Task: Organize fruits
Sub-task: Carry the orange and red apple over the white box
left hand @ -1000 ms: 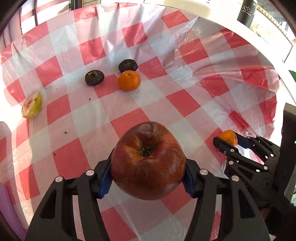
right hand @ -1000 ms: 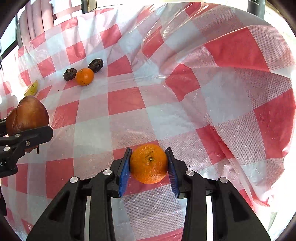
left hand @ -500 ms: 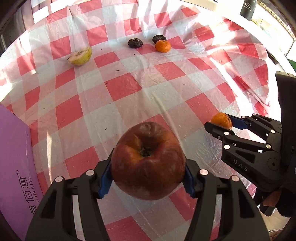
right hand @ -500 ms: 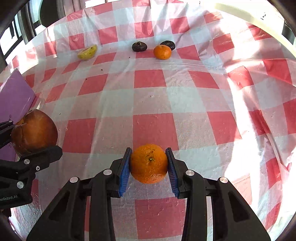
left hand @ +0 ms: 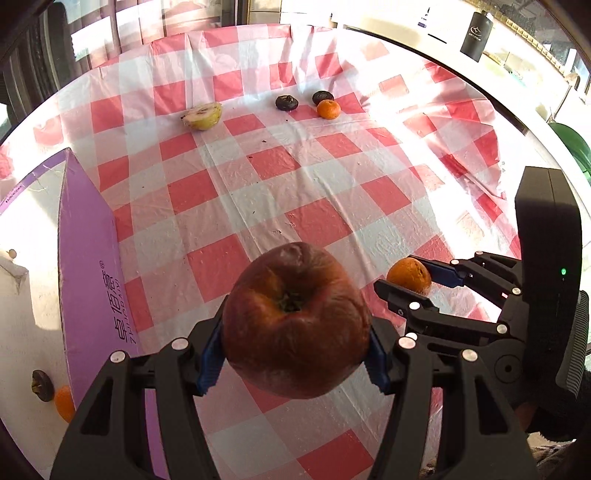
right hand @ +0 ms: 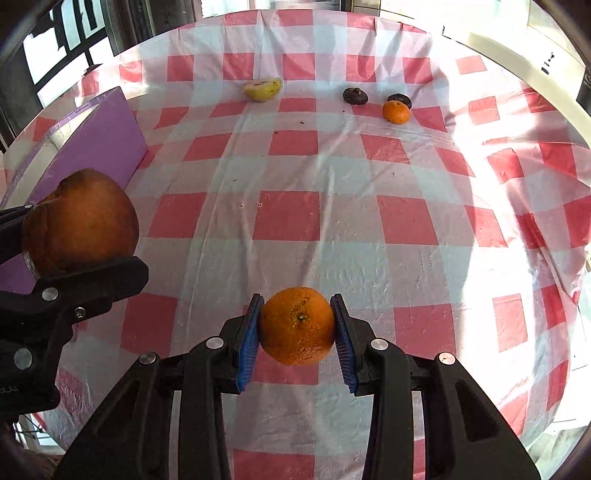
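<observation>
My left gripper (left hand: 291, 354) is shut on a large brown-red apple (left hand: 295, 321) and holds it above the checked tablecloth (left hand: 295, 206). My right gripper (right hand: 297, 332) is shut on an orange (right hand: 297, 325), also held above the cloth. The apple also shows at the left of the right wrist view (right hand: 79, 221). The orange also shows at the right of the left wrist view (left hand: 408, 276). At the far side lie a cut yellow-green fruit (left hand: 202, 116), two dark fruits (left hand: 287, 102) (left hand: 322, 97) and a small orange (left hand: 328, 109).
A purple box (left hand: 88, 258) stands at the left edge of the table; inside it I see an orange (left hand: 63, 402) and a dark fruit (left hand: 41, 386). A dark bottle (left hand: 476, 35) stands on the far sill at the right.
Both grippers have pulled back and up with their fruits. The far fruits now look smaller and further off. The purple box has come into fuller view at the left.
</observation>
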Demonstrator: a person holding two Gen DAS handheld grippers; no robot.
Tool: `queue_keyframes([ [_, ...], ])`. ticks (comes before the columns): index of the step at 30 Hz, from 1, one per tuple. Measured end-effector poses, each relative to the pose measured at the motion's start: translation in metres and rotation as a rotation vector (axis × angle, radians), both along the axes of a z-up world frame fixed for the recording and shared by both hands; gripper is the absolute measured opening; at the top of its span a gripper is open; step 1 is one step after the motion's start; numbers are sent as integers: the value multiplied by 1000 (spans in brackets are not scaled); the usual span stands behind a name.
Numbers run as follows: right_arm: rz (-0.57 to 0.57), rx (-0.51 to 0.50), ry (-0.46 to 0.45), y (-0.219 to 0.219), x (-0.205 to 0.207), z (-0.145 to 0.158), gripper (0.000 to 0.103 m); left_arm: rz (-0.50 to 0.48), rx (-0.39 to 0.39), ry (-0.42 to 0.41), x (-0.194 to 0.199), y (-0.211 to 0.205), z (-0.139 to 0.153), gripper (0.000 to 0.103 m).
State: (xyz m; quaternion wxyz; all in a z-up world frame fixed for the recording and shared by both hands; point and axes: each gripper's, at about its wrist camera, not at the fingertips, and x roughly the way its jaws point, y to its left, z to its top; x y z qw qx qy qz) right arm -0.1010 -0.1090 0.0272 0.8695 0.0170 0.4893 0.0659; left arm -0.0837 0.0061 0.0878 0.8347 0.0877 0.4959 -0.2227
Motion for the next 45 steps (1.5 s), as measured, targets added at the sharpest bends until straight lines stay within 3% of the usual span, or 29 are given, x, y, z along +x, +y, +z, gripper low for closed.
queue_keyframes([
  [12, -101, 68, -30, 30, -13, 24, 37, -107, -72, -143, -28, 41, 50, 62],
  [17, -120, 82, -60, 45, -13, 39, 37, -106, -96, -194, -27, 67, 66, 62],
  [24, -50, 89, -162, 94, 1, 77, 37, 21, -133, -210, -6, 129, 76, 62],
  [32, 119, 62, -248, 163, 13, 111, 37, 198, -76, -185, 4, 203, 66, 62],
  [40, 324, 17, -236, 225, 20, 114, 37, 380, 1, -67, 3, 258, 31, 62],
  [45, 379, 47, -167, 251, 40, 108, 37, 447, 36, -6, 1, 278, 16, 62],
])
